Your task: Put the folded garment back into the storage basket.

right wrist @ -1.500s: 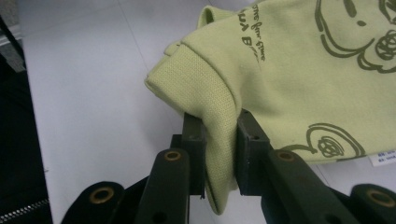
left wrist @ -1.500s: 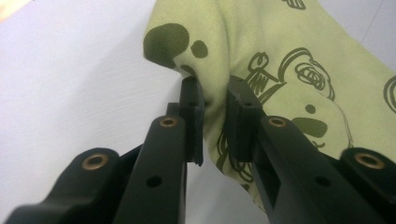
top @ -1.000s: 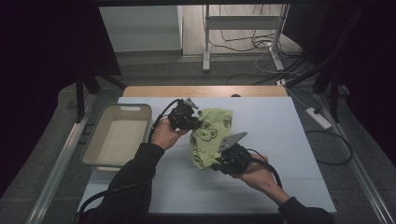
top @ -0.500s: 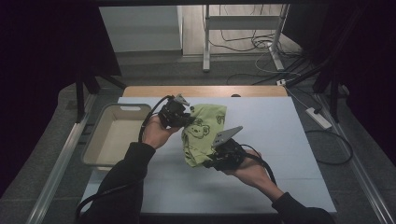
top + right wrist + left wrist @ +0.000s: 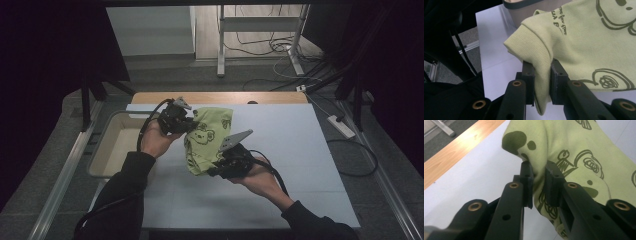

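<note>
Here, a light green cloth [image 5: 206, 139] of soft knit fabric, printed with dark green bear drawings and lettering, is held up over the white table [image 5: 300, 150] between two grippers. It hangs bunched near the table's left half, toward the far edge, and is lifted off the surface. The left gripper [image 5: 186, 121] is clamped on the cloth's upper left part; in the left gripper view its black jaws are seen pressed onto a gathered fold of the cloth [image 5: 574, 152], with dark dots and scribbled drawings on the fabric. The right gripper [image 5: 216, 170] is clamped on the cloth's lower edge; in the right gripper view its jaws are seen pinching a doubled, ribbed hem of the cloth [image 5: 579, 42], whose fine weave is plain there.

The table top is smooth and matte, with a strip of bare wood [image 5: 215, 96] along its far edge. A shallow beige tray [image 5: 107, 150] with rounded corners and a grey rim is set against the table's left edge, just beside the left hand [image 5: 156, 141]. The right half of the table and its near edge are left open. Beyond the far edge, a metal stand [image 5: 220, 45] and loose cables [image 5: 265, 47] are seen on the floor.
</note>
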Tool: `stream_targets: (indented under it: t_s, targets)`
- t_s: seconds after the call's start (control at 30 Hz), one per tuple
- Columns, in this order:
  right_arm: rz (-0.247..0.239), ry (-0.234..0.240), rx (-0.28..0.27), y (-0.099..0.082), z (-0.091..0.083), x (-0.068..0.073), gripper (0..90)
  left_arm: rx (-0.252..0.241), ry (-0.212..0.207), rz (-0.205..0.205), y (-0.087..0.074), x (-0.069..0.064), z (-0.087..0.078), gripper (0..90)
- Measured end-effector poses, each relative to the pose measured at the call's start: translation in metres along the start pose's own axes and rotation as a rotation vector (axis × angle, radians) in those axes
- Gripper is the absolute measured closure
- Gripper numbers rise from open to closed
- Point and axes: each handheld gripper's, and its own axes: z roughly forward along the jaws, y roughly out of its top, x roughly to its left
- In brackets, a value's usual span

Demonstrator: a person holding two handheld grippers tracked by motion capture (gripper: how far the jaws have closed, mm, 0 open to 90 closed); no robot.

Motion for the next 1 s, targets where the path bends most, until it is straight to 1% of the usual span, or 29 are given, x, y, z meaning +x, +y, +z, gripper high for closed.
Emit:
stream_targets:
  t_s: [0.2, 0.3, 0.57, 0.77, 1.0]
  targets:
    - [-0.001, 0.013, -0.015, 0.009, 0.006, 0.001, 76.7, -0.001, 0.019, -0.006, -0.004, 0.006, -0.009, 78.3]
    - [0.000, 0.017, -0.013, 0.013, 0.009, 0.002, 76.7, 0.000, 0.033, -0.009, -0.006, 0.009, -0.013, 78.3]
    - [-0.003, 0.033, -0.017, 0.026, 0.020, 0.003, 76.8, -0.004, 0.057, -0.033, -0.013, 0.018, -0.021, 78.3]
    - [-0.003, 0.046, -0.023, 0.035, 0.026, 0.002, 77.0, -0.009, 0.076, -0.043, -0.018, 0.025, -0.027, 78.2]
    - [-0.007, 0.058, -0.032, 0.048, 0.035, 0.002, 77.3, -0.009, 0.096, -0.068, -0.026, 0.036, -0.036, 78.3]
